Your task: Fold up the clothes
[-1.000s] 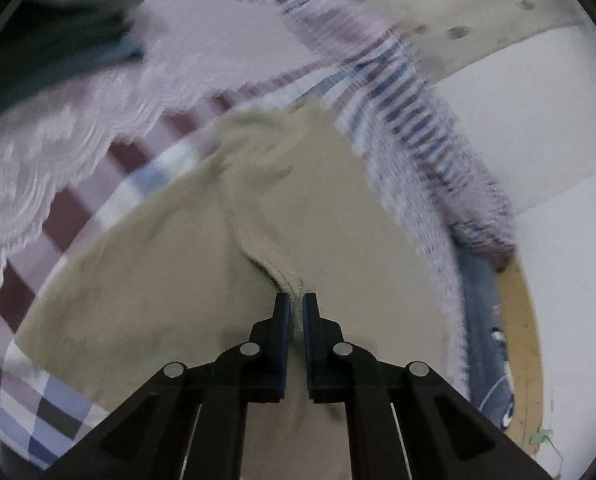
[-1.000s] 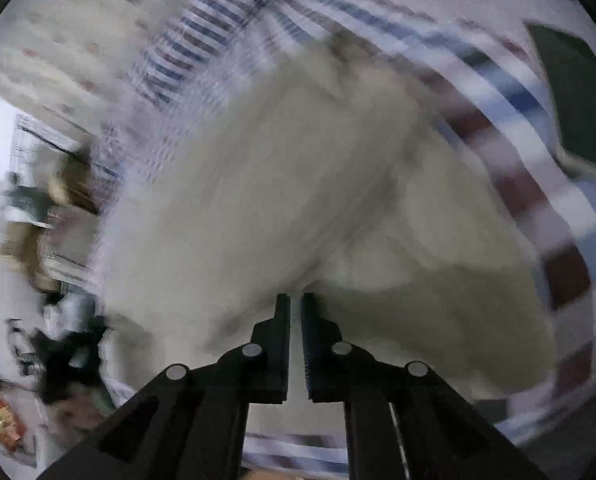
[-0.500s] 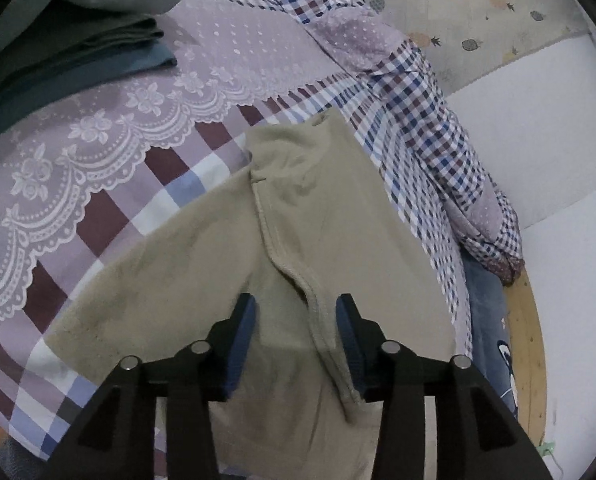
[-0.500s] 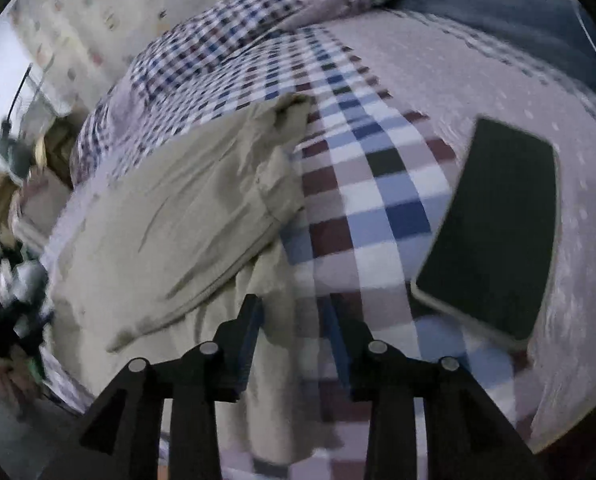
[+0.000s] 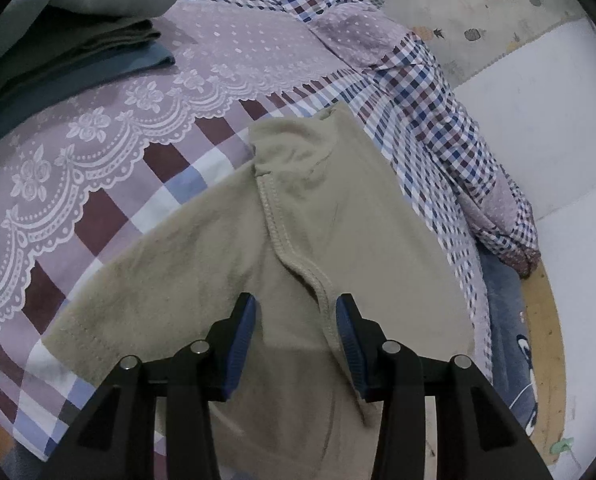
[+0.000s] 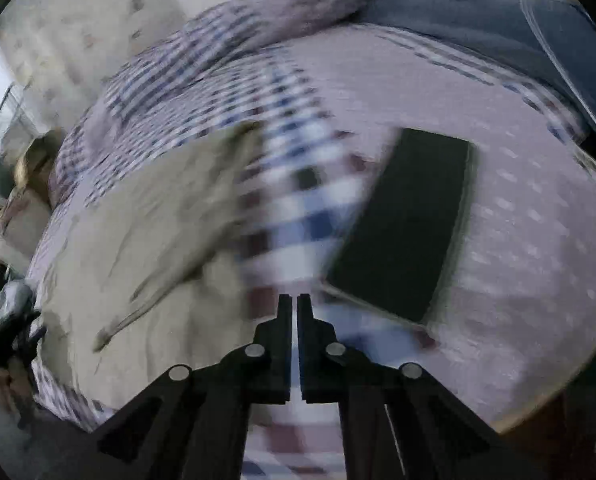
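A beige garment (image 5: 337,208) lies flat on the checked bedspread (image 5: 110,216), one stitched hem running down its middle. My left gripper (image 5: 296,304) hovers just above it, open, with the hem passing by the right blue pad (image 5: 347,336) and nothing held. In the blurred right wrist view the same beige garment (image 6: 146,240) lies at the left. My right gripper (image 6: 294,300) is shut with nothing between its fingers, over the checked cover to the right of the garment.
A stack of folded green and blue clothes (image 5: 58,40) sits at the upper left. A dark flat phone (image 6: 409,224) lies on the bed, right of my right gripper. A blue pillow (image 6: 497,28) lies beyond. The bed edge and floor (image 5: 545,340) are at right.
Both grippers let go of the beige garment, which now lies flat. The left one opened and stays open; the right one opened, swung rightward off the garment and shut again.
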Motion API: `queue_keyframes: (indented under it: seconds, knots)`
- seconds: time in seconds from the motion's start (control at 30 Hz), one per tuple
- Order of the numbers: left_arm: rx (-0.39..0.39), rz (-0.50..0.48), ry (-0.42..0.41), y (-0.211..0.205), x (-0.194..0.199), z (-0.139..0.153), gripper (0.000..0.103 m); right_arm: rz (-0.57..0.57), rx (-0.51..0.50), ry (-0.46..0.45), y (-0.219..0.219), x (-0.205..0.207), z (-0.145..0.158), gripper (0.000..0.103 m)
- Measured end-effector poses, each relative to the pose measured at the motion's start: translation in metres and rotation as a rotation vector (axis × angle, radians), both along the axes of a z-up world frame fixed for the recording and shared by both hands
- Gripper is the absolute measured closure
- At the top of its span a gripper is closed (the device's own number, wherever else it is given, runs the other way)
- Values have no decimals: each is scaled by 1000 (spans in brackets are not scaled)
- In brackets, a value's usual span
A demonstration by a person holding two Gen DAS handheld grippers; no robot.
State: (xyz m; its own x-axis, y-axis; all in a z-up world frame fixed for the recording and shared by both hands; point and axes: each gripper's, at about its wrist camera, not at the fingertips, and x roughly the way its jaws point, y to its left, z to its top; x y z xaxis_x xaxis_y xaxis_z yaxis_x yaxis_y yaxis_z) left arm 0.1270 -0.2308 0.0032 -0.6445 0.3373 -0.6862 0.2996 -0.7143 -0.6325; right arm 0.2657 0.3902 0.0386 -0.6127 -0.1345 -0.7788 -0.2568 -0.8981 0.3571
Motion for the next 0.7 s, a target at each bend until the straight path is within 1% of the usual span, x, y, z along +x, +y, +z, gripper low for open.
queue_keyframes:
  seconds: [0.07,0.13,0.17,0.2,0.23,0.27,0.3,0.37,0.57,0.7]
  knots:
    - [-11,2,-1,2,0,0,57,-42,-77,16,18,4,2,98]
    - [-17,7,-2,3,0,0,57,-18,-107,51,21,-6,9,97]
    - [-18,10,-3,4,0,0,57,3,-120,65,20,-12,12,93]
    - [-18,11,-3,4,0,1,57,28,-128,73,18,-23,15,83]
    - [-15,12,-2,3,0,0,57,55,-134,81,15,-35,18,68]
    - [-12,12,-2,3,0,0,57,82,-141,88,12,-46,21,63]
    - [-6,12,-2,2,0,0,57,112,-134,89,8,-62,23,60]
    - [-1,13,-4,1,0,-1,57,152,-115,69,6,-96,22,60]
    - [3,13,-9,1,-3,-1,57,171,-88,-44,14,-209,3,60]
    - [10,12,-12,0,-6,-2,56,190,-58,-57,16,-260,-11,59]
